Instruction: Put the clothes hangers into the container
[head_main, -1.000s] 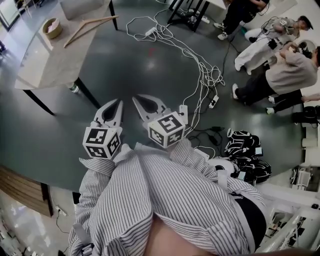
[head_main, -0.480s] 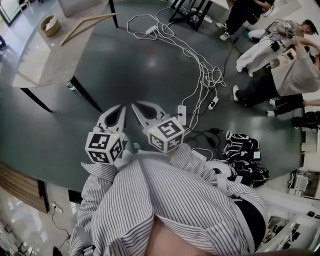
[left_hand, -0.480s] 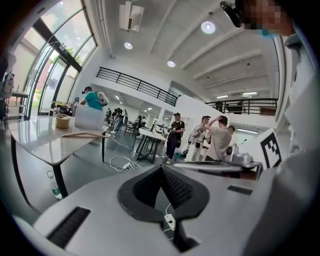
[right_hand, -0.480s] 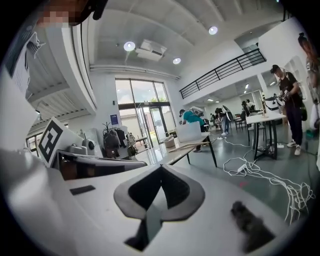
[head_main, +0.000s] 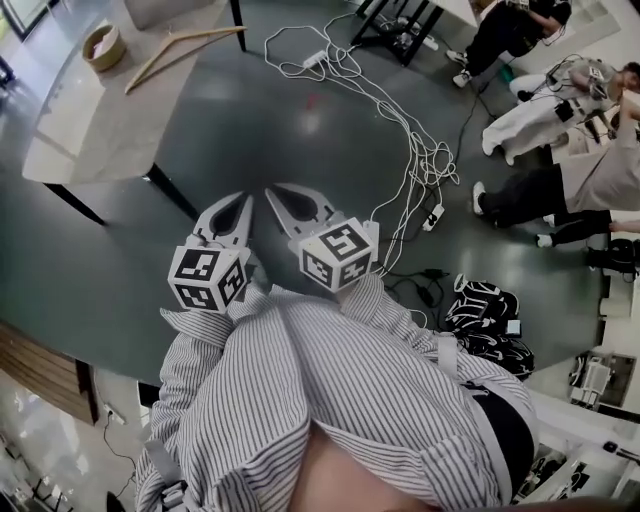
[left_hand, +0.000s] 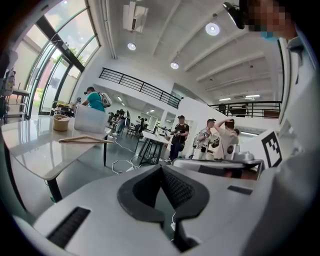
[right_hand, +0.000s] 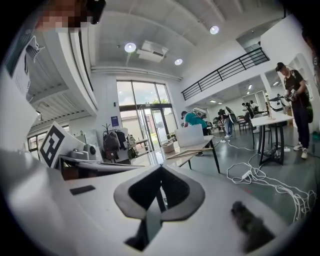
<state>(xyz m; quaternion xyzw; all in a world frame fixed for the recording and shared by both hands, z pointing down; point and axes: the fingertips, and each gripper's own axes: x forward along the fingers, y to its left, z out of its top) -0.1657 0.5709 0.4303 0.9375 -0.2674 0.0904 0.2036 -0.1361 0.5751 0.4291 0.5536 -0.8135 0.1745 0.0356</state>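
Note:
A wooden clothes hanger (head_main: 185, 48) lies on the pale table (head_main: 90, 120) at the far left, beside a round woven basket (head_main: 103, 46). A white box-like container (head_main: 172, 10) stands at the table's far end. The left gripper view shows the hanger (left_hand: 86, 140) and the container (left_hand: 90, 120) well ahead. The right gripper view also shows the container (right_hand: 189, 136). My left gripper (head_main: 243, 198) and right gripper (head_main: 272, 191) hang side by side over the dark floor, short of the table. Both are shut and hold nothing.
White cables and power strips (head_main: 400, 110) trail across the floor to the right of my grippers. People (head_main: 560, 110) sit and stand at the far right. Black bags (head_main: 490, 310) lie on the floor at the right. A black table leg (head_main: 175, 192) stands just left of the grippers.
Both grippers have moved together over the floor with the person, and the view has shifted slightly towards the table. The jaws have stayed shut.

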